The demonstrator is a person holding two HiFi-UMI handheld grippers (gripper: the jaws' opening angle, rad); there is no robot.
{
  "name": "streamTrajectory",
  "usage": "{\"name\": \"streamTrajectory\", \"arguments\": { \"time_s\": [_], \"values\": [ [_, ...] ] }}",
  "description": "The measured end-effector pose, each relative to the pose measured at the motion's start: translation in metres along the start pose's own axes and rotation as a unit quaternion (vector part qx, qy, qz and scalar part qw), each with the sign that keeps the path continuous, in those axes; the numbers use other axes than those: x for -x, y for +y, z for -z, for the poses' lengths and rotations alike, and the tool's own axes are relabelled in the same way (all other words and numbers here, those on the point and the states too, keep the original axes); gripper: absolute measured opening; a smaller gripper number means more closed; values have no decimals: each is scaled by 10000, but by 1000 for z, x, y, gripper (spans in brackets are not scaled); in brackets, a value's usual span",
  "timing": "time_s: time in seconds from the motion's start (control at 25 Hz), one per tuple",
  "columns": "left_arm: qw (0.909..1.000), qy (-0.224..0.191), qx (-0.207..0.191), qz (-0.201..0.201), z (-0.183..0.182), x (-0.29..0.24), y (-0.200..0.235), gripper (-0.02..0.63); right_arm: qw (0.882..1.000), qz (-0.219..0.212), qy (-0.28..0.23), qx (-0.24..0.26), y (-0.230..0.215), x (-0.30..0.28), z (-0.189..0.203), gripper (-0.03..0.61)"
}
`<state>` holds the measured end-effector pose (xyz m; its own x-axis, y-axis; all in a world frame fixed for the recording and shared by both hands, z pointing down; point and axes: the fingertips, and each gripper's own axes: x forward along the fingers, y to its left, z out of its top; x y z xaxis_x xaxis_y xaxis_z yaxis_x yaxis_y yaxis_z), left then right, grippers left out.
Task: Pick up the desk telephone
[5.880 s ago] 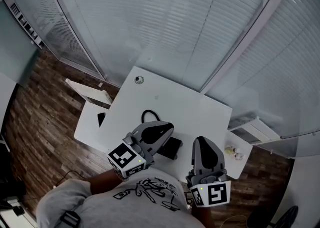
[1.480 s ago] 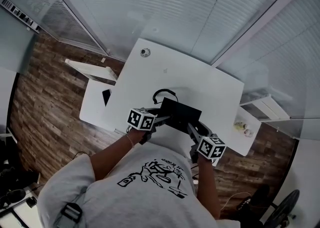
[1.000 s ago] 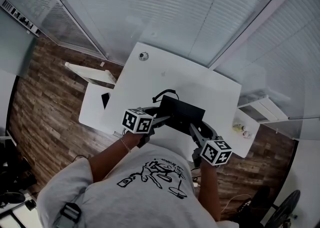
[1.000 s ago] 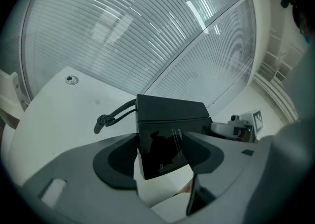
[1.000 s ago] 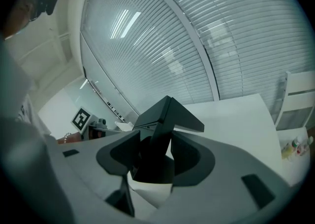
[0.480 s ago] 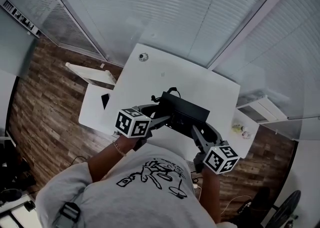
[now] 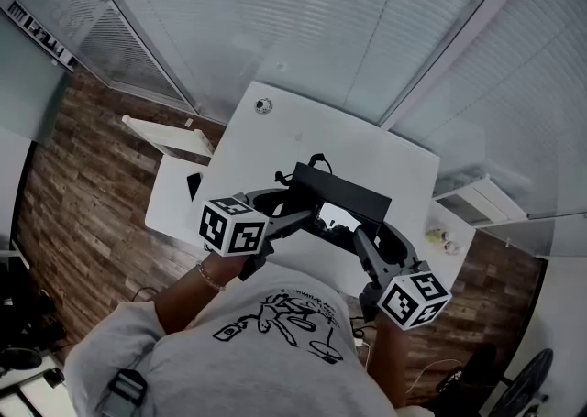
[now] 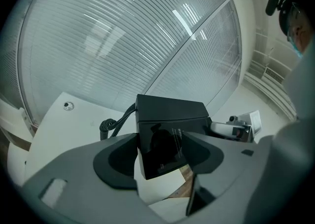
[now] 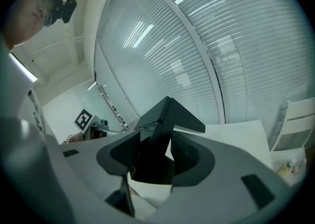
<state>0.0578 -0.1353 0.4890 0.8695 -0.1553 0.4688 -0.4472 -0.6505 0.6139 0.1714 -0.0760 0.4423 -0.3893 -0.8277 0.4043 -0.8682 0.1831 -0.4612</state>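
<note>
Lifted clear of the white table (image 7: 275,145) since a moment ago, now centre frame. Desk telephone (image 7: 341,197) pinched at opposite ends by left gripper (image 7: 303,215) and right gripper (image 7: 359,238). Could twist loose if coiled cord (image 8: 109,127) tugs.

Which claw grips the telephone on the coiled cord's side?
The left claw; the coiled cord hangs beside it, the right claw holds the desk telephone's opposite end.

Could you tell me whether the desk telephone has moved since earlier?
Yes, upward: the desk telephone, earlier lying on the white table, now hangs above it.
</note>
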Motion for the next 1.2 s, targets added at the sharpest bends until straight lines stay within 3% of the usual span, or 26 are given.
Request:
{"name": "streamTrajectory", "arguments": {
  "time_s": [0.52, 1.2],
  "values": [
    [9997, -212, -118, 42, -15, 12, -11, 273, 9995, 65, -135, 274, 14, 8, -18, 183],
    [9997, -252, -2, 74, -17, 12, -2, 267, 9996, 45, -130, 228, 13, 0, -19, 181]
  ]
}}
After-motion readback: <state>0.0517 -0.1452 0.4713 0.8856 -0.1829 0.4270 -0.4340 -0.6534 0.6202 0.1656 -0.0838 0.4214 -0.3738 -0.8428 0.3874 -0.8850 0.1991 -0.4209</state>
